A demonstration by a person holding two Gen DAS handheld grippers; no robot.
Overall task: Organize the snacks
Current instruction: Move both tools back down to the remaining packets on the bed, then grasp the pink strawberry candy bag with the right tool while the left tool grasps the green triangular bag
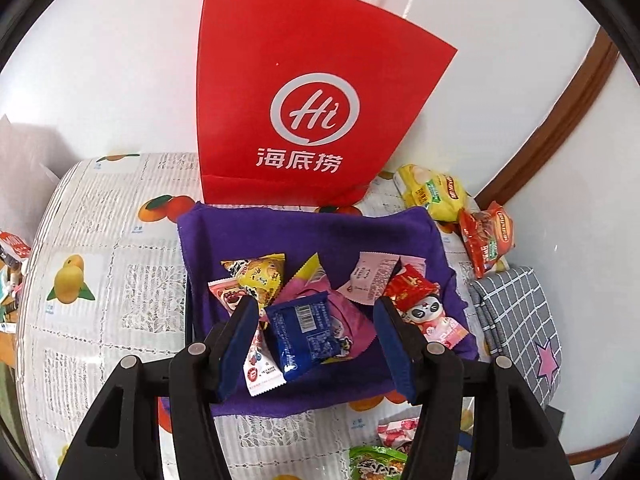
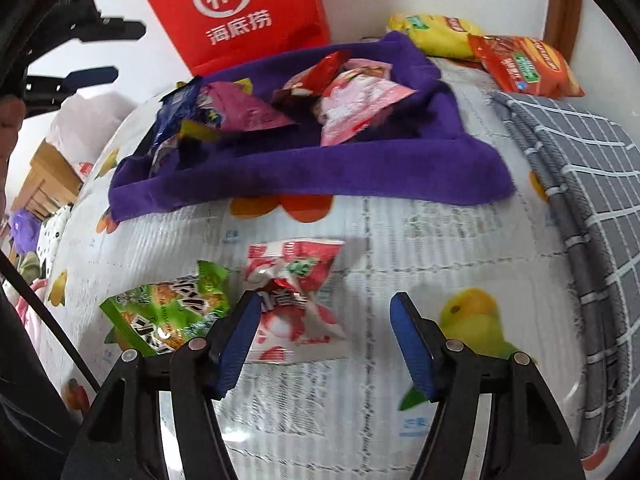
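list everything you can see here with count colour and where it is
red paper bag: one, white logo, upright against the wall behind the cloth
purple cloth: one, spread on the table, edges raised around a pile
small wrapped snacks: roughly eight, blue, pink, yellow, red, heaped on the purple cloth
yellow snack packet: one, back right corner
orange-red snack packet: one, beside the yellow one
green snack packet: one, on the table in front of the cloth
red-and-white candy packet: one, right of the green one
grey checked fabric: one, right table edge
fruit-print tablecloth: one, white, covering the table
left gripper: open above the pile
right gripper: open over the candy packet
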